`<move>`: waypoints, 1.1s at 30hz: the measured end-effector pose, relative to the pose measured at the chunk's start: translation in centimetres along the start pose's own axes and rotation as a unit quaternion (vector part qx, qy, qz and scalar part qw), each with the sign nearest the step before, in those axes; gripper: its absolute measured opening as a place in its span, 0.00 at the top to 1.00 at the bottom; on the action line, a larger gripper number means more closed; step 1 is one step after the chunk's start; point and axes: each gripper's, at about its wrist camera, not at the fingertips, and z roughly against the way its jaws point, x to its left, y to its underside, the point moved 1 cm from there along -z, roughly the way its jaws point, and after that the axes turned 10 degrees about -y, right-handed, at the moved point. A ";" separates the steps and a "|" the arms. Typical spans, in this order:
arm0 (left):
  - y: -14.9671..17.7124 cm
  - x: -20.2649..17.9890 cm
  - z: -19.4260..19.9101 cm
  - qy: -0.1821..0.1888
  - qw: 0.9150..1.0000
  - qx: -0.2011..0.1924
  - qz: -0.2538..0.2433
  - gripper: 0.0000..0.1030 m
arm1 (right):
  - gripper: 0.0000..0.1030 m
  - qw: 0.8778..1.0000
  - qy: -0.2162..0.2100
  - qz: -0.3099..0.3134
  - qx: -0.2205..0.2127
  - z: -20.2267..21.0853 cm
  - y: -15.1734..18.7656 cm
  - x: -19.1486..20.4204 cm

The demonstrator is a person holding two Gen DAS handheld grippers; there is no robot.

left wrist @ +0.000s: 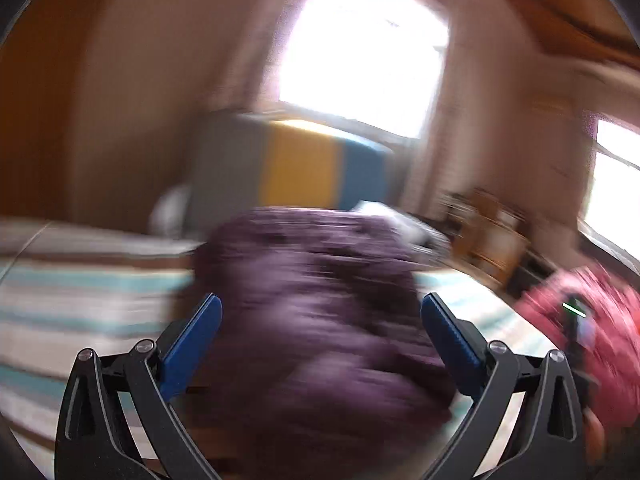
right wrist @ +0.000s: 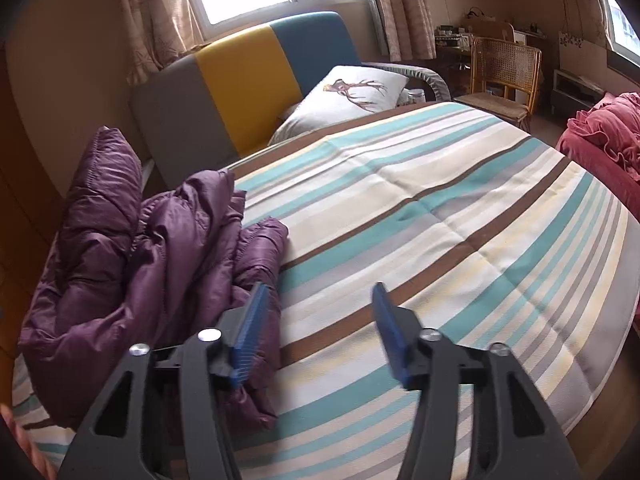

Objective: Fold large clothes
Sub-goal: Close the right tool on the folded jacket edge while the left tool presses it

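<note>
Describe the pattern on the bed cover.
The bed cover has stripes of teal, cream, grey, pale yellow and brown; clearest in the right wrist view.

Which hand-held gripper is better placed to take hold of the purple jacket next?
Left, probably. The left hand-held gripper faces the purple jacket head-on, open, fabric between its fingers. The right hand-held gripper points at bare striped bedspread, jacket beside it.

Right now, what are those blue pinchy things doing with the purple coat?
A person holds two grippers over a striped bed to fold a purple puffy jacket. The jacket lies crumpled, not folded yet. The left gripper is wide open with the jacket blurry in front. The right gripper is open too, beside the jacket, holding nothing.
</note>
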 end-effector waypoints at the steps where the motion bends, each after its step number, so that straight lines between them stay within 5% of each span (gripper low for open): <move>1: -0.1 1.2 -1.0 -0.020 1.000 0.010 0.017 0.06 | 0.45 1.000 -0.004 0.003 -0.002 0.1 -0.1 0.3; 3: 0.3 4.0 -3.5 -0.058 0.996 0.050 0.044 0.24 | 0.45 1.000 -0.010 0.013 -0.008 0.4 -0.2 1.0; 5: 1.1 4.1 -5.9 -0.047 0.993 0.100 0.029 0.43 | 0.45 0.999 -0.021 0.024 -0.016 0.8 -0.5 1.8; 10: 2.9 0.0 -6.0 -0.023 0.994 0.093 -0.061 0.62 | 0.45 0.998 -0.039 0.045 -0.032 1.8 -1.3 3.7; 14: 3.8 -2.2 -5.4 -0.037 0.990 0.086 -0.110 0.63 | 0.45 0.994 -0.065 0.069 -0.046 2.5 -2.2 5.8; 23: 3.4 -3.3 -4.3 -0.048 0.988 0.087 -0.120 0.63 | 0.56 0.981 -0.120 0.153 -0.004 -1.9 -4.1 14.0; 27: 3.6 -4.6 -4.6 -0.042 0.987 0.089 -0.124 0.63 | 0.65 0.981 -0.071 0.178 0.007 -4.5 -3.8 14.4; 33: 4.7 -5.9 -5.0 -0.025 0.987 0.086 -0.133 0.61 | 0.67 0.989 -0.020 0.146 0.019 -8.2 -3.3 9.4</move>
